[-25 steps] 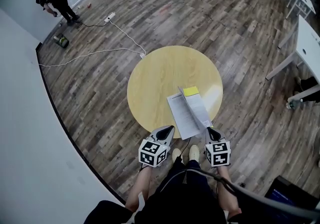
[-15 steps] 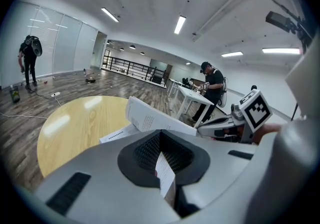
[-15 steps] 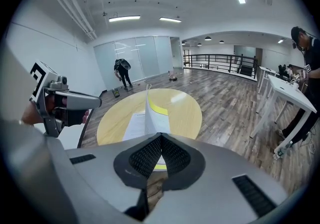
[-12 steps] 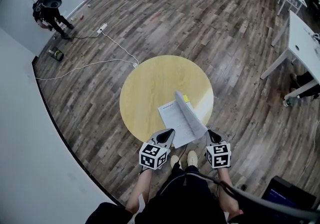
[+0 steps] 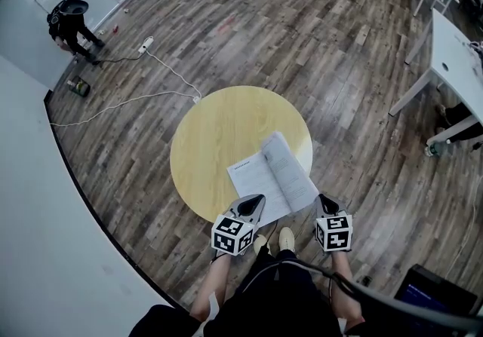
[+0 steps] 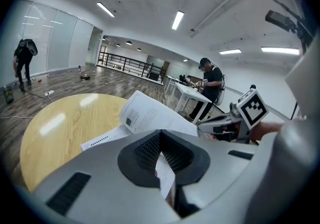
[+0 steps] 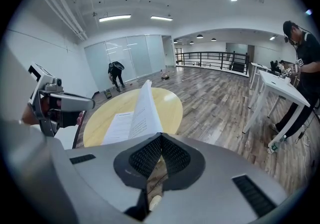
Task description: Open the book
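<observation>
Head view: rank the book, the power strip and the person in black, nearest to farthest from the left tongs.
1. book, right at the left tongs.
2. power strip, on the floor, upper left.
3. person in black, far upper left.

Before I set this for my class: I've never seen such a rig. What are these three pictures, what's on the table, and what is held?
No robot: a person holds a two-jaw gripper in each hand. One picture comes from a head camera looking down; the other two cameras ride on the grippers, looking along their jaws. An open book sits at the near edge of a round yellow table. The left gripper and right gripper each have jaws shut on the book, one per side.
</observation>
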Action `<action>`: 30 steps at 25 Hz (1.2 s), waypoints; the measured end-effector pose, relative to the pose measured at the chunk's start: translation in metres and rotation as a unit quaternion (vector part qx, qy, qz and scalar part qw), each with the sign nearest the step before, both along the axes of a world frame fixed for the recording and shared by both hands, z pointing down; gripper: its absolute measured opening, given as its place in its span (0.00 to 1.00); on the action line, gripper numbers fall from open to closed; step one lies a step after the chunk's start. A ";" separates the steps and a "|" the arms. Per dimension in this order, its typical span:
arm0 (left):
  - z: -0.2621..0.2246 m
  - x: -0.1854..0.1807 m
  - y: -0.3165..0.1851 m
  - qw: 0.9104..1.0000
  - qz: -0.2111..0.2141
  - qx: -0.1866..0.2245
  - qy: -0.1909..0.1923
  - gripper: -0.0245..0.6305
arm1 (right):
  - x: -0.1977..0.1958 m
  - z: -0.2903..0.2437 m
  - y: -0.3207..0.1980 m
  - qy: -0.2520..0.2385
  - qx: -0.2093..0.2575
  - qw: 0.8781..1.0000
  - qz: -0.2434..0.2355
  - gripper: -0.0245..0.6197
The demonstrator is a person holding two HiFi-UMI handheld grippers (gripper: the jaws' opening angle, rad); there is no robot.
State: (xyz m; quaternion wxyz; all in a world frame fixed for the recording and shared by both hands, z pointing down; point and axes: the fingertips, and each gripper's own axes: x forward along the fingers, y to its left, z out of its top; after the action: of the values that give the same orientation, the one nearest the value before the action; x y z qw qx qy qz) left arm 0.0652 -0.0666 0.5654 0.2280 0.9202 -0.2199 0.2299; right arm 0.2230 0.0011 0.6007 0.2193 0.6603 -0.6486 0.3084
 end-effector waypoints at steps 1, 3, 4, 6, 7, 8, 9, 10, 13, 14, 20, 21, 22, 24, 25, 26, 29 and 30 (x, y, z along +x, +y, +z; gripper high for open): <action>0.001 0.003 -0.001 1.000 0.000 -0.001 -0.001 0.04 | 0.005 0.001 0.000 0.000 -0.001 1.000 0.003 0.05; 0.003 0.008 -0.001 1.000 0.001 -0.003 -0.002 0.04 | 0.014 0.005 0.000 0.000 -0.003 1.000 0.009 0.05; 0.005 0.010 -0.002 1.000 0.002 -0.004 -0.003 0.04 | 0.019 0.007 0.001 0.000 -0.005 1.000 0.012 0.05; 0.007 0.015 -0.003 1.000 0.003 -0.006 -0.005 0.04 | 0.028 0.011 0.001 0.000 -0.008 1.000 0.018 0.05; 0.008 0.017 -0.003 1.000 0.003 -0.007 -0.006 0.04 | 0.032 0.013 0.001 0.000 -0.010 1.000 0.020 0.05; 0.010 0.019 -0.003 1.000 0.003 -0.008 -0.006 0.04 | 0.036 0.015 0.002 0.000 -0.012 1.000 0.022 0.05; 0.012 0.021 -0.003 1.000 0.003 -0.009 -0.007 0.04 | 0.039 0.017 0.002 0.001 -0.014 1.000 0.024 0.05; 0.014 0.022 -0.004 1.000 0.004 -0.011 -0.008 0.04 | 0.041 0.019 0.002 0.001 -0.017 1.000 0.025 0.05; 0.020 0.026 -0.004 1.000 0.004 -0.016 -0.012 0.04 | 0.047 0.026 0.004 0.000 -0.023 0.999 0.027 0.05; 0.022 0.027 -0.004 1.000 0.004 -0.017 -0.014 0.04 | 0.048 0.028 0.005 0.000 -0.026 0.999 0.028 0.05; 0.035 0.030 -0.001 0.999 0.006 -0.020 -0.026 0.04 | 0.051 0.042 0.008 -0.005 -0.037 0.999 0.028 0.05; 0.037 0.030 -0.001 0.999 0.006 -0.021 -0.027 0.04 | 0.052 0.044 0.007 -0.005 -0.038 0.999 0.028 0.05; 0.038 0.031 -0.001 0.999 0.006 -0.022 -0.028 0.04 | 0.054 0.046 0.007 -0.005 -0.039 0.999 0.028 0.05; 0.041 0.032 -0.002 0.999 0.006 -0.025 -0.030 0.04 | 0.057 0.049 0.005 -0.005 -0.041 0.999 0.029 0.05; 0.043 0.032 -0.002 0.999 0.005 -0.027 -0.031 0.04 | 0.058 0.050 0.005 -0.005 -0.043 0.999 0.029 0.05; 0.044 0.033 -0.002 0.999 0.005 -0.029 -0.032 0.04 | 0.059 0.051 0.005 -0.005 -0.045 0.999 0.029 0.05; 0.048 0.034 -0.002 0.999 0.006 -0.031 -0.035 0.04 | 0.062 0.057 0.006 -0.007 -0.048 0.998 0.030 0.05; 0.049 0.035 -0.003 0.999 0.006 -0.032 -0.035 0.04 | 0.063 0.058 0.006 -0.007 -0.049 0.998 0.031 0.05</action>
State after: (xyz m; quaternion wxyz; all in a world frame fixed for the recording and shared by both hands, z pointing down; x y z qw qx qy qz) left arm 0.1003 -0.0694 0.6144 0.2479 0.9051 -0.2149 0.2705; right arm 0.2864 0.0070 0.6592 0.2372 0.6663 -0.6134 0.3514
